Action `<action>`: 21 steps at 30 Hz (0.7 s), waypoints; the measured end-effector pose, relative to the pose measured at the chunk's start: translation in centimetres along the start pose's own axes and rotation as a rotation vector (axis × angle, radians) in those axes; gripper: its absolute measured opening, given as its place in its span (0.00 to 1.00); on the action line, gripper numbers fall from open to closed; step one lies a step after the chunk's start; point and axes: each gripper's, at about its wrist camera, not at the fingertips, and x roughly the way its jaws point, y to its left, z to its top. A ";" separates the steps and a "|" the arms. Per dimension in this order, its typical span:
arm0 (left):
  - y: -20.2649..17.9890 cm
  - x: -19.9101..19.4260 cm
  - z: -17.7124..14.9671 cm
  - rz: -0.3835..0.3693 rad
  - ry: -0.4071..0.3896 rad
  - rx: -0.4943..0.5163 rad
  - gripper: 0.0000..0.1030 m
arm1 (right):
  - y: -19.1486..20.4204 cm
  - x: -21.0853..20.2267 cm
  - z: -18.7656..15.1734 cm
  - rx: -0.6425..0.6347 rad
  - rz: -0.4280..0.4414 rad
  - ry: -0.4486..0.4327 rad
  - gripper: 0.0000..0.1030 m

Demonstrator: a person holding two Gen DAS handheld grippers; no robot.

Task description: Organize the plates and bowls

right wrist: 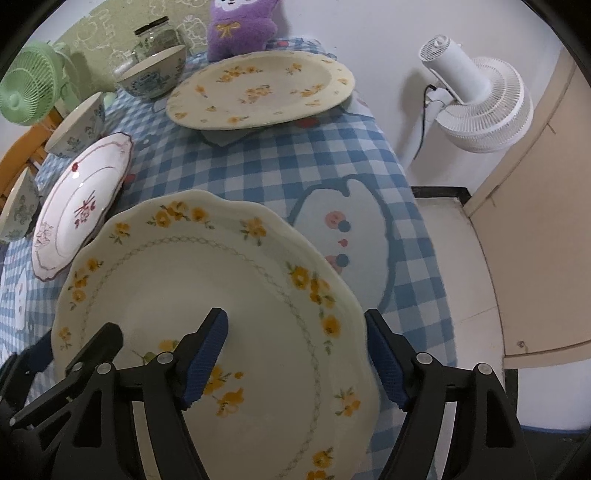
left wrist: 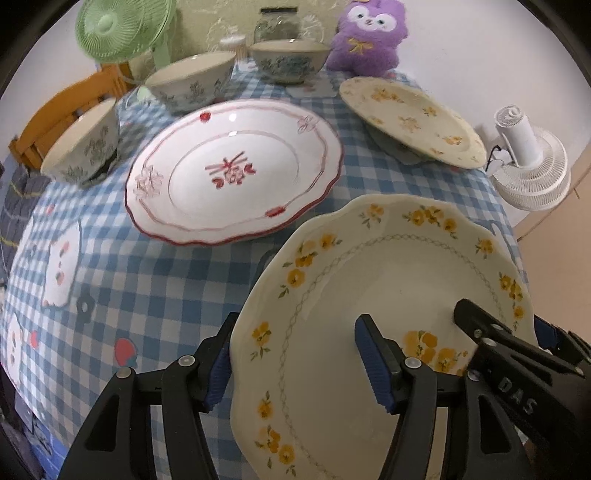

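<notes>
Plates and bowls sitting on blue checked worktop. Yellow-flower scalloped plate lying at 5 o'clock in left wrist view, at 6 o'clock in right wrist view. Left claw straddling its left rim, jaws standing apart, 1 blue pad outside the rim and 1 over the plate; pads not seen pressing. Right claw straddling the right rim the same way, jaws apart. Red-pattern plate resting at centre, 11 o'clock of the scalloped plate. Second yellow-flower plate sitting at 2 o'clock on something dark. 3 patterned bowls lining up from 9 to 12 o'clock. Purple plush, green fan, white fan standing around the edges.
</notes>
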 end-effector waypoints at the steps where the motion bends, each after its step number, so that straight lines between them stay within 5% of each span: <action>1: 0.0 -0.1 0.0 0.003 -0.006 0.003 0.70 | -0.2 -0.2 0.1 0.006 -0.003 -0.006 0.76; 5: 0.2 -0.8 -0.1 0.005 -0.020 -0.004 0.82 | -0.5 -1.2 0.2 0.001 -0.002 -0.027 0.76; 21: -0.1 -6.1 0.4 0.020 -0.130 -0.012 0.87 | -1.1 -7.6 0.7 -0.045 0.063 -0.160 0.77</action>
